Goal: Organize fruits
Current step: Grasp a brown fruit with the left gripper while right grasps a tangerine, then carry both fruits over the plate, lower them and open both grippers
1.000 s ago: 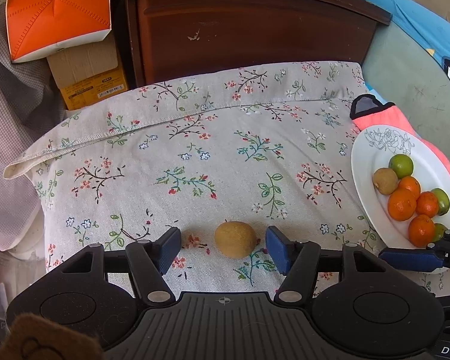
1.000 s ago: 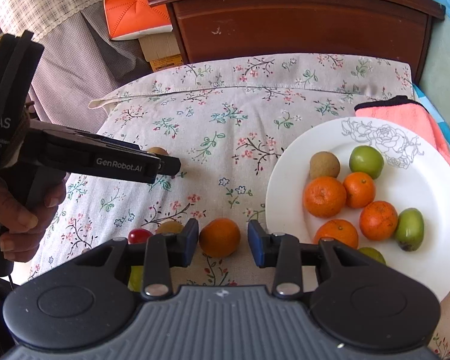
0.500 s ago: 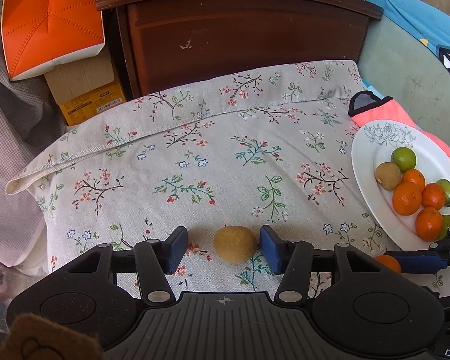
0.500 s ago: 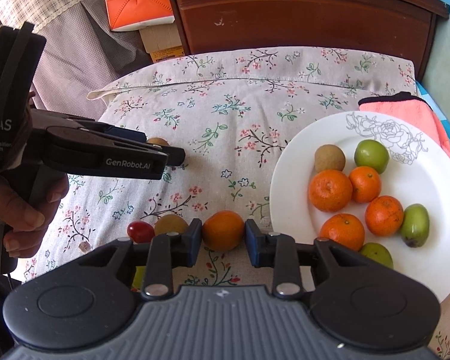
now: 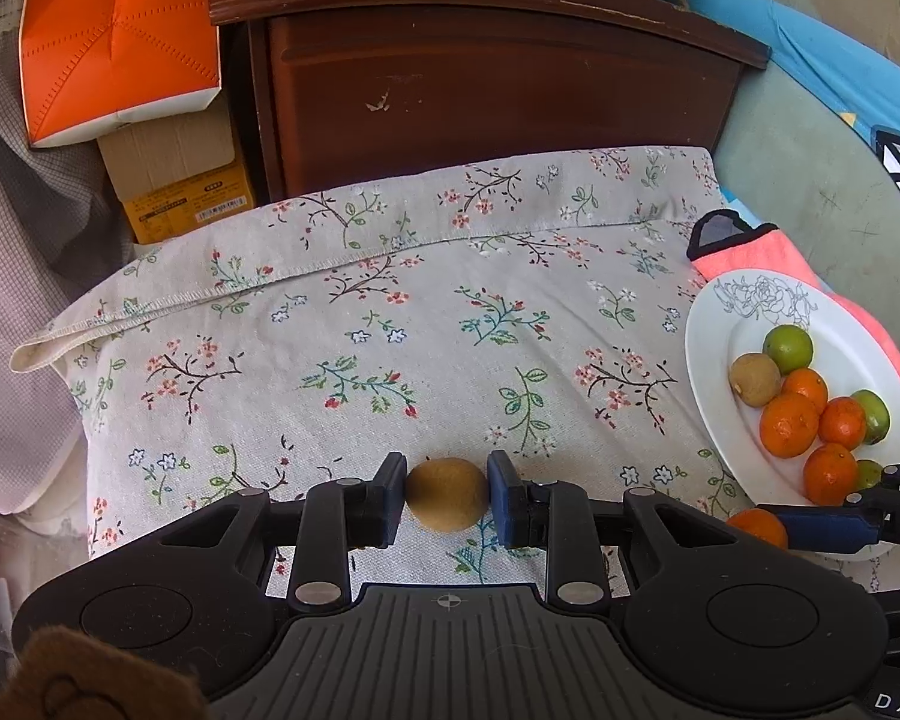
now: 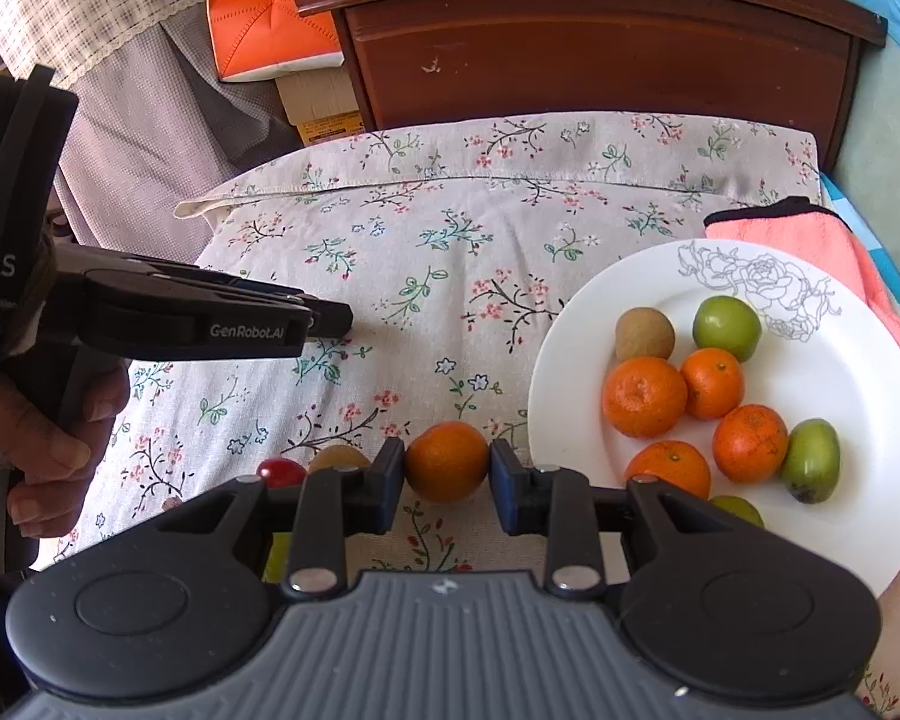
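My left gripper [image 5: 446, 492] is shut on a brown kiwi [image 5: 446, 495], its blue pads touching both sides, low over the floral cloth [image 5: 390, 330]. My right gripper [image 6: 447, 468] is shut on an orange tangerine [image 6: 447, 461] just left of the white plate [image 6: 870, 360]. The plate holds several tangerines, green fruits and a brown kiwi [image 6: 644, 334]. The plate also shows in the left wrist view [image 5: 720, 372] at the right. The left gripper's body [image 6: 210, 324] shows at the left in the right wrist view.
A red fruit [image 6: 281, 471] and another brown fruit [image 6: 337, 458] lie on the cloth left of my right gripper. A pink towel [image 6: 810, 240] lies under the plate. A dark wooden cabinet [image 5: 480, 90] and orange box [image 5: 114, 42] stand behind the cushion.
Both grippers have closed: the left one onto the kiwi, the right one onto the tangerine. Both views have pulled up and back slightly.
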The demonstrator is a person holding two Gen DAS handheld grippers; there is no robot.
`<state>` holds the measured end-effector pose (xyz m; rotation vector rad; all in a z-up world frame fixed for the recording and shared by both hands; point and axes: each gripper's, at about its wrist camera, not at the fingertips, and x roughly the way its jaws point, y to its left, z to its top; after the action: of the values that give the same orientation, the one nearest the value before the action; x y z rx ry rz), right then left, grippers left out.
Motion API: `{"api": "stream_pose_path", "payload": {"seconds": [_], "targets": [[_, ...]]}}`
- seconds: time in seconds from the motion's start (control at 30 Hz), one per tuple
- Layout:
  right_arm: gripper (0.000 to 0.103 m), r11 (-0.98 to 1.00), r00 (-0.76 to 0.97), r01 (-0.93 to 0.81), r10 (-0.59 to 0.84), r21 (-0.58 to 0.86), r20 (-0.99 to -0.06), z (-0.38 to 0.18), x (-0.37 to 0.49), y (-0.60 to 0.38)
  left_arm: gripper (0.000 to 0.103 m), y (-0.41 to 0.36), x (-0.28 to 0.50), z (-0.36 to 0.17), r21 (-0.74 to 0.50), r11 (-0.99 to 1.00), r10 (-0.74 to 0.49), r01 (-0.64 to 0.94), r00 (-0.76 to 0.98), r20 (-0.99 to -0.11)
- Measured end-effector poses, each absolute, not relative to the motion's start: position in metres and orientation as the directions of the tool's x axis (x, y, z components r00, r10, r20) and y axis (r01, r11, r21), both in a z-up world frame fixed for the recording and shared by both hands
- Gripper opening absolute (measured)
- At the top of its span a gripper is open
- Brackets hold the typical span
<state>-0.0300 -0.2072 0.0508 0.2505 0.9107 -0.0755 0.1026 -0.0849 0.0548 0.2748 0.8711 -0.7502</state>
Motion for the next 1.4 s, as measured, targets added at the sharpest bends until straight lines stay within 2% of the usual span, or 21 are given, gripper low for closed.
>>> {"api": "stream_pose_path", "payload": {"seconds": [0.4,0.87,1.13,1.4], "targets": [[0.031,0.950,0.688,0.232,-0.008,0.210,-0.726,0.079,-0.040,-0.234,0.026,-0.105,0.083,0.083,-0.119,0.685,-0.562,0.719,0.418,-0.713],[0.031,0.862,0.758,0.424,-0.170,0.279,-0.629,0.117,-0.078,-0.311,0.026,-0.153,0.047,0.102,-0.225,0.573,-0.696,0.788,0.324,-0.640],[0.031,0.781,0.740,0.518,-0.206,0.348,-0.641,0.113,-0.100,-0.342,0.026,-0.180,0.026,0.097,-0.238,0.509,-0.732,0.827,0.270,-0.626],[0.031,0.713,0.683,0.598,-0.213,0.367,-0.699,0.097,-0.110,-0.352,0.026,-0.208,0.014,0.082,-0.237,0.473,-0.740,0.849,0.237,-0.629]]}}
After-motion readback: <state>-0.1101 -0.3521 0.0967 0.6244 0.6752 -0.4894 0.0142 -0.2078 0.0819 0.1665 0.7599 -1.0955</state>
